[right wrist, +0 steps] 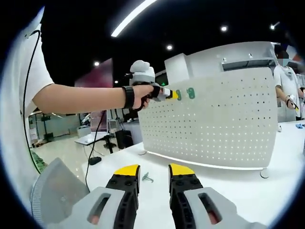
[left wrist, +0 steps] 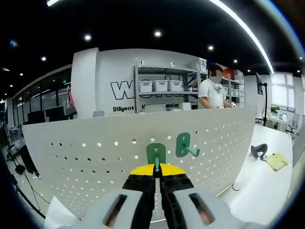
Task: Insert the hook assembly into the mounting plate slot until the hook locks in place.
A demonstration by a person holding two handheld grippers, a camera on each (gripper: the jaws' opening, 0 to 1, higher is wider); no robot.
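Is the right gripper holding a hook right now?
No. The right gripper is open and empty, with a spare hook lying on the table beyond it.

The left gripper has two black jaws capped with yellow tips, each rising from a rounded pale grey housing with a dark oval recess showing an orange-brown inset. The right gripper is built the same way: black jaws, yellow tips, grey shells with oval recesses. Seen from the right gripper view, the left gripper carries a rounded white and grey housing on top of its black handle. The person's hand on that handle wears a black wristband. A white short sleeve covers the upper arm, and a thin black cable runs down the white shirt.
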